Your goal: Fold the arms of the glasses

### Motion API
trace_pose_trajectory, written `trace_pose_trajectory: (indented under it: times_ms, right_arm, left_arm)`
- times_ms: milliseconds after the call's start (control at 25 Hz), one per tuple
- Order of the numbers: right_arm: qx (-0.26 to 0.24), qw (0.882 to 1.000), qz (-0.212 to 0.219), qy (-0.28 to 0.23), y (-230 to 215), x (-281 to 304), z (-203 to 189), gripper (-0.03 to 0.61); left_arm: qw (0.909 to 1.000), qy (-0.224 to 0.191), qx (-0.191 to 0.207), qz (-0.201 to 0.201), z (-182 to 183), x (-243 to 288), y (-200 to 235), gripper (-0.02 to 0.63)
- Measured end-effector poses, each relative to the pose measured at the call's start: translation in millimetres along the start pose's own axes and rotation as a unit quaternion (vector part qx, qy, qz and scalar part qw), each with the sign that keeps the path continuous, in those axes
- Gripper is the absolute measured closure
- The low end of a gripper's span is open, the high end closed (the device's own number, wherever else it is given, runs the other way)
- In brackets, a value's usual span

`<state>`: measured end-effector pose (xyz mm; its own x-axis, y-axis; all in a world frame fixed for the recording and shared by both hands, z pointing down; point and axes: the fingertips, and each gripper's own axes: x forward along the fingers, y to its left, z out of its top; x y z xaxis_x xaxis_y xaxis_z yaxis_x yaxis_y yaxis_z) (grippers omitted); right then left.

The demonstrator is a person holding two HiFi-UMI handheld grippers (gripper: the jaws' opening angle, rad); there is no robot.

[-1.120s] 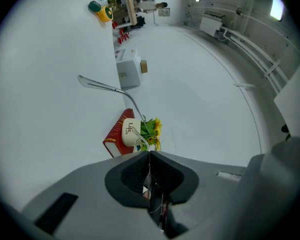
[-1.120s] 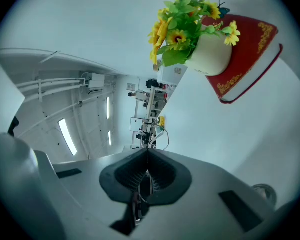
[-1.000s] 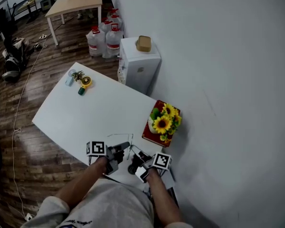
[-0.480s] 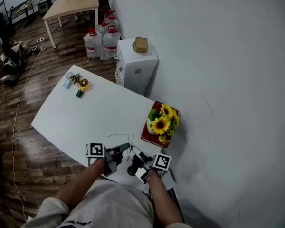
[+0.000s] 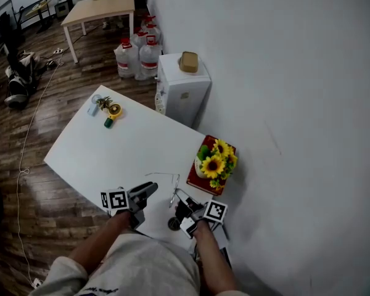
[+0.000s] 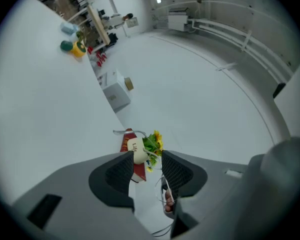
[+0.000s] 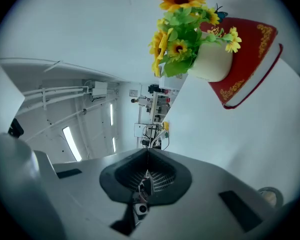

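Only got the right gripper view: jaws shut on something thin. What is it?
Observer: Head view shows the right gripper pinching the glasses, a thin wire frame.
Operator: And the other one?
Observer: The left gripper is to the left of the frame. Its jaws are opening, and the pads press on nothing; the wire only shows in the gap.
Operator: Folded yet?
Observer: Doesn't look like it. One arm sticks out sideways from the frame.
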<state>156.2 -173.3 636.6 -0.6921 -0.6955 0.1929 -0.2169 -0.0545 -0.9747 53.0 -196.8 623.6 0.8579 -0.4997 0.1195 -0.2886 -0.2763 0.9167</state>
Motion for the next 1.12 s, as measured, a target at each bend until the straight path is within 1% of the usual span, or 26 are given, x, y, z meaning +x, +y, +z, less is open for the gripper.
trace_pose_trajectory:
  times_ms: [160, 240, 280, 360, 440, 560, 680, 720, 760, 800, 880, 960, 1040, 1120]
  right_arm:
    - [0.001, 1.0, 0.007, 0.001, 2.8, 3.3, 0.2, 0.571]
    - [0.001, 1.0, 0.01, 0.002, 4.3, 4.5, 0.3, 0.571]
    - [-0.001, 1.0, 0.011, 0.003, 4.6, 5.2, 0.4, 0.571]
    - [-0.005, 1.0, 0.01, 0.006, 4.3, 6.1, 0.4, 0.571]
    - [-0.005, 1.0, 0.009, 0.007, 5.0, 6.8, -0.4, 0.571]
    - [-0.003, 1.0, 0.018, 0.007, 7.5, 9.5, -0.3, 0.571]
    - [-0.003, 1.0, 0.02, 0.007, 10.2, 10.6, -0.2, 0.571]
    - [-0.004, 1.0, 0.02, 0.007, 10.8, 10.6, 0.0, 0.571]
    - [-0.006, 1.0, 0.02, 0.008, 10.9, 10.7, 0.3, 0.571]
    - [-0.007, 1.0, 0.02, 0.007, 10.6, 10.7, 0.9, 0.571]
    - [-0.004, 1.0, 0.02, 0.005, 9.3, 10.2, 3.7, 0.571]
    - [0.0, 1.0, 0.023, 0.001, 8.1, 9.4, 7.6, 0.571]
    - [0.004, 1.0, 0.027, -0.003, 8.9, 8.7, 10.0, 0.571]
    - [0.005, 1.0, 0.03, -0.005, 10.6, 7.8, 11.9, 0.571]
  left_arm:
    - [0.9966, -0.021, 0.076, 0.026, 23.8, -17.4, 6.1, 0.456]
    - [0.9903, -0.013, 0.128, 0.053, 32.6, -21.8, 13.3, 0.454]
    - [0.9844, -0.004, 0.161, 0.07, 36.3, -22.5, 16.5, 0.451]
    - [0.9668, 0.018, 0.235, 0.099, 41.7, -21.1, 19.0, 0.447]
    - [0.948, 0.041, 0.298, 0.105, 44.0, -16.6, 17.3, 0.44]
    - [0.927, 0.075, 0.354, 0.1, 43.4, -9.7, 19.0, 0.437]
    - [0.9016, 0.109, 0.404, 0.111, 41.4, -6.0, 23.7, 0.439]
    - [0.8937, 0.116, 0.418, 0.114, 41.1, -5.3, 24.6, 0.439]
    - [0.8877, 0.119, 0.429, 0.116, 41.2, -4.7, 24.9, 0.44]
    - [0.8849, 0.121, 0.435, 0.116, 41.4, -4.1, 24.5, 0.441]
    - [0.8856, 0.121, 0.435, 0.108, 40.6, -1.9, 22.7, 0.471]
    - [0.8847, 0.123, 0.437, 0.104, 37.6, 1.0, 22.7, 0.484]
    - [0.8799, 0.13, 0.445, 0.103, 32.8, 2.7, 23.4, 0.498]
    - [0.8719, 0.139, 0.458, 0.103, 28.3, 3.3, 23.5, 0.505]
